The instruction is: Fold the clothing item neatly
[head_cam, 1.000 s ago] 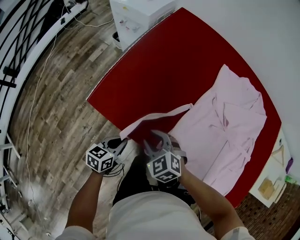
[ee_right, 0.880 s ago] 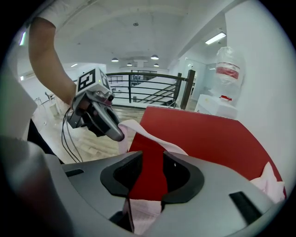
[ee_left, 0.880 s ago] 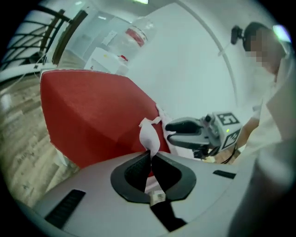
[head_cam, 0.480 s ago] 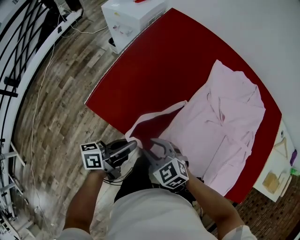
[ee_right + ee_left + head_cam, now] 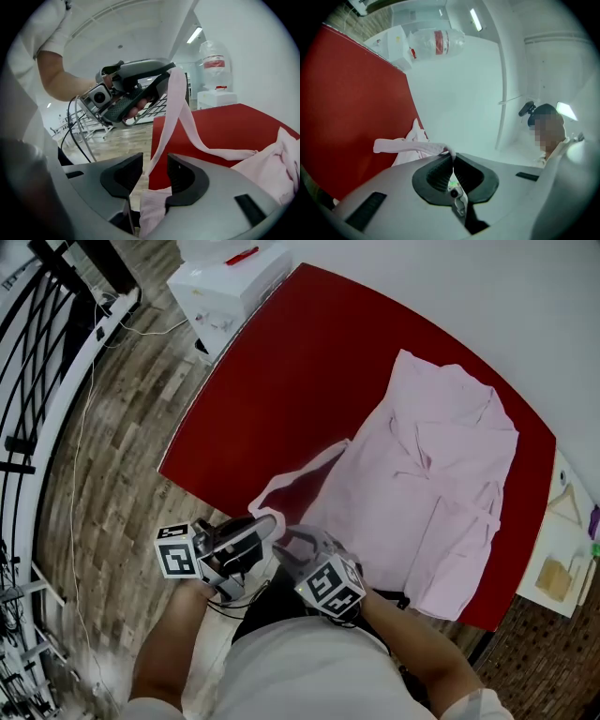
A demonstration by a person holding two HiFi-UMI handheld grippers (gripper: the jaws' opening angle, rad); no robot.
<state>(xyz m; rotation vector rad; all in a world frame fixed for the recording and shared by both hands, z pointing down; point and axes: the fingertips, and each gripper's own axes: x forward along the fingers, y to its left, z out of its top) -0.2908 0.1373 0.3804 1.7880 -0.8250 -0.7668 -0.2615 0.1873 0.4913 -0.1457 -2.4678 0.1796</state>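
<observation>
While pinching belt [image 5: 309,463] of pink robe [image 5: 441,474] in left gripper [image 5: 270,523], lower centre, noted right gripper [image 5: 154,161] jaws spread, just opening, belt passing unclamped between.

Bright, even white light from ceiling strip lamps [image 5: 476,19] leaves only soft shadows on the red tabletop [image 5: 281,381], while both gripper views bulge and darken toward their round edges.
</observation>
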